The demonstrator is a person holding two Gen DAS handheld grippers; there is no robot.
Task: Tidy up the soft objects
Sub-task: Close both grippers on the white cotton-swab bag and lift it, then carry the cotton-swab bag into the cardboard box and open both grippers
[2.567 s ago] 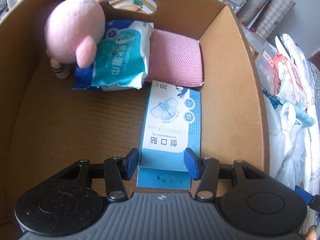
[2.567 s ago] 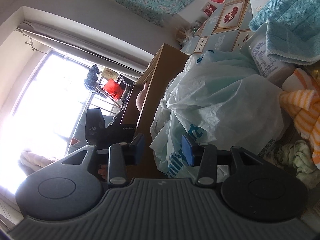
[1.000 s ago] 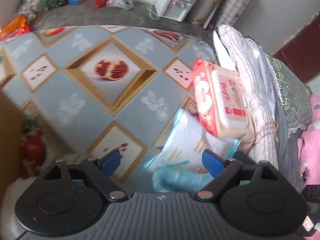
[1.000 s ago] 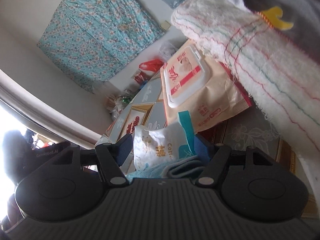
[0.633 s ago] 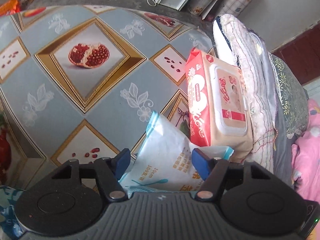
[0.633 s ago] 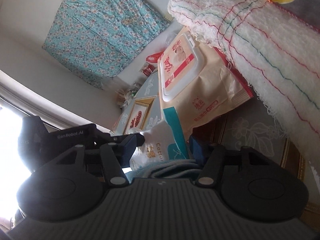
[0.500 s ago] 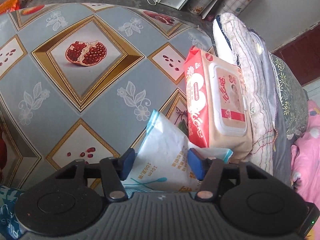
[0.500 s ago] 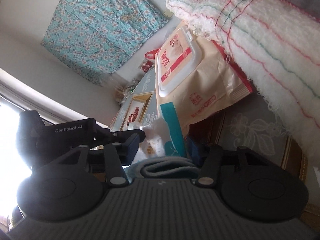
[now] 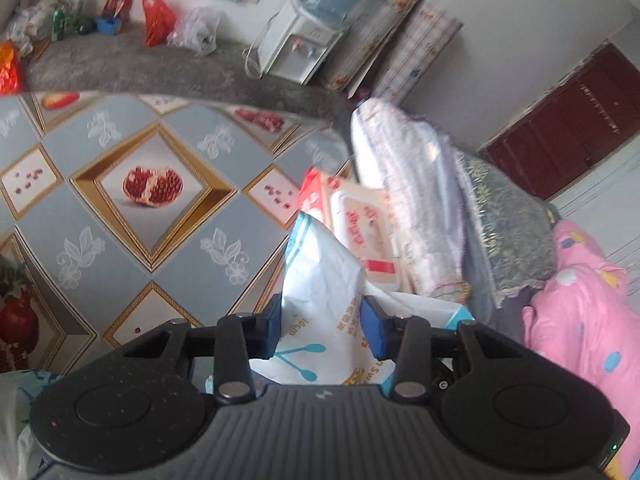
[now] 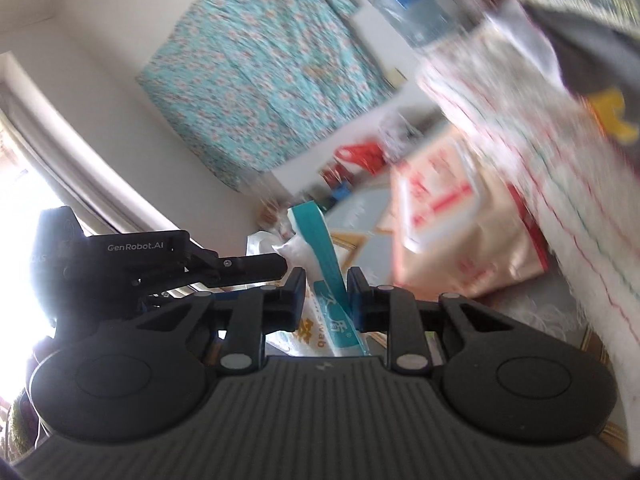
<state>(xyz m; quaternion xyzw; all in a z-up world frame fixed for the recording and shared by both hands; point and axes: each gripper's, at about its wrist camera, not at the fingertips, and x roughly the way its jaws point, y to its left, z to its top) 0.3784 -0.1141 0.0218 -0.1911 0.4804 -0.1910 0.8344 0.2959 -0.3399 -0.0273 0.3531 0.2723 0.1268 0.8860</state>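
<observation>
The work surface is a table covered by a patterned cloth [image 9: 120, 216] printed with grey diamonds, gold frames and pomegranate images; beyond its far edge lies a grey floor with red and white bags against the wall. A white water dispenser [image 9: 304, 36] carrying a blue bottle stands at the back of the room, a dark red door [image 9: 572, 128] is at the right, and a teal floral curtain [image 10: 264, 72] hangs on the wall. A pack of wet wipes [image 9: 360, 232] with a red-and-white lid leans against a folded white towel [image 9: 404, 200], with a pink blanket [image 9: 588, 304] at the far right. The left gripper [image 9: 322, 326] has its 2 blue pads pressed on a white cotton swab bag [image 9: 320, 280], which stands up between them above the cloth. The right gripper [image 10: 326, 300] has its pads closed on the teal-edged end of the same bag [image 10: 320, 256]; the left gripper's black body [image 10: 160, 264] shows just beside it. Compared with the view 0.5 s ago, the bag sits higher off the cloth, the left pads are closer together, and more of the room is visible; the right view is now motion-blurred
</observation>
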